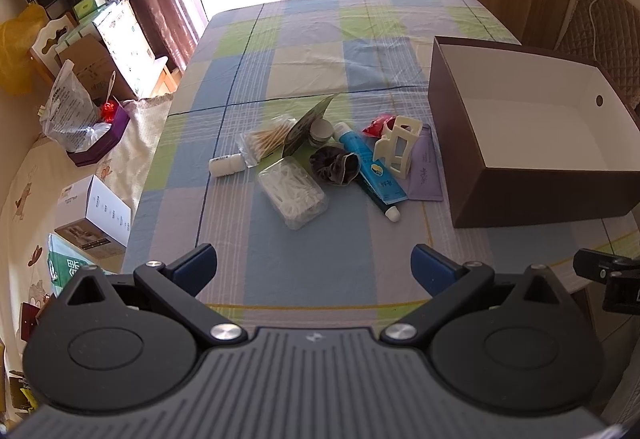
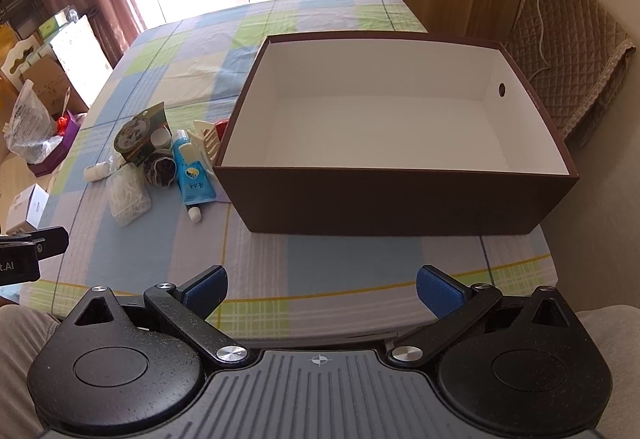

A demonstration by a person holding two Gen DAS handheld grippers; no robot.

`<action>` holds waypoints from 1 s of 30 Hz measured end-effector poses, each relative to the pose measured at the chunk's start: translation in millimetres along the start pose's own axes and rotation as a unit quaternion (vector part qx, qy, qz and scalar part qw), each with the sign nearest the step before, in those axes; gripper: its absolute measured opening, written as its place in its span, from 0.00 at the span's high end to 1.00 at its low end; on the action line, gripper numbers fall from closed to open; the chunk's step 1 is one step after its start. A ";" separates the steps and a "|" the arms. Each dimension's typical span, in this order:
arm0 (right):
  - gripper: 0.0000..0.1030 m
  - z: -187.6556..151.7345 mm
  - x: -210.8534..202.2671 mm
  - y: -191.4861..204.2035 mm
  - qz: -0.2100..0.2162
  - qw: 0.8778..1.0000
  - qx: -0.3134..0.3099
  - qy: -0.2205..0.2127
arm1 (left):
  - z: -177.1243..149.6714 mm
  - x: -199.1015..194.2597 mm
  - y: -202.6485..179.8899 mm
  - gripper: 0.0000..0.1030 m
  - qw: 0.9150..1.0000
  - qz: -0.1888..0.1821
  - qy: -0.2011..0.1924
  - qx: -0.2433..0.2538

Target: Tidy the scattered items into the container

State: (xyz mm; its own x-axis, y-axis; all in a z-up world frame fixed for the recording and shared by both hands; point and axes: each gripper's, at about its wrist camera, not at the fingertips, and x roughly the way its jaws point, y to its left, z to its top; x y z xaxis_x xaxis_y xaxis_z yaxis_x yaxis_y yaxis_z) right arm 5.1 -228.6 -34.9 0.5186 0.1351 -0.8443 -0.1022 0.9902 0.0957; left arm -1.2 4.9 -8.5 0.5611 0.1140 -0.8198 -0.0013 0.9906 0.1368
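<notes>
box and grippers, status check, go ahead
Left gripper open, empty. Right gripper open, empty. Box empty, items piled beside it on the table. Nothing in the way.

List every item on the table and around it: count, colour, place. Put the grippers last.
box: 1, brown outside, white inside, right side of table, nothing in it
toothpaste tube: 1, blue, white cap, beside box
plastic holder: 1, cream, leaning over tube
flat packet: 1, lilac, under holder
red packet: 1, behind holder
scrunchie: 1, dark brown, middle of pile
floss pick case: 1, clear, nearest pile edge
cotton swab bag: 1, clear, left of pile
small bottle: 1, white, lying leftmost
card: 1, green, propped up
jar: 1, white, behind card
tablecloth: 1, blue-green check
left gripper: open, empty
right gripper: open, empty
</notes>
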 end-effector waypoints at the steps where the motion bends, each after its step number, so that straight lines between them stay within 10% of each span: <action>1: 0.00 0.0 -0.1 0.0 0.000 1.000 0.000 0.000 | 0.0 0.1 0.2 0.01 1.000 0.000 0.000 0.000; 30: 0.00 7.8 11.1 6.8 0.022 0.999 -0.013 -0.022 | -1.7 20.0 9.9 0.01 1.000 -0.012 0.010 -0.002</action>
State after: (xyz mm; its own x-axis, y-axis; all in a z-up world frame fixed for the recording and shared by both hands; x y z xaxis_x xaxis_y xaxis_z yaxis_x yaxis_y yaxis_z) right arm 16.7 -220.1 -39.5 0.5497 0.1811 -0.8155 -0.1473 0.9819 0.1187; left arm 8.6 17.1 -24.5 0.5439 0.0926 -0.8340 0.0081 0.9933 0.1155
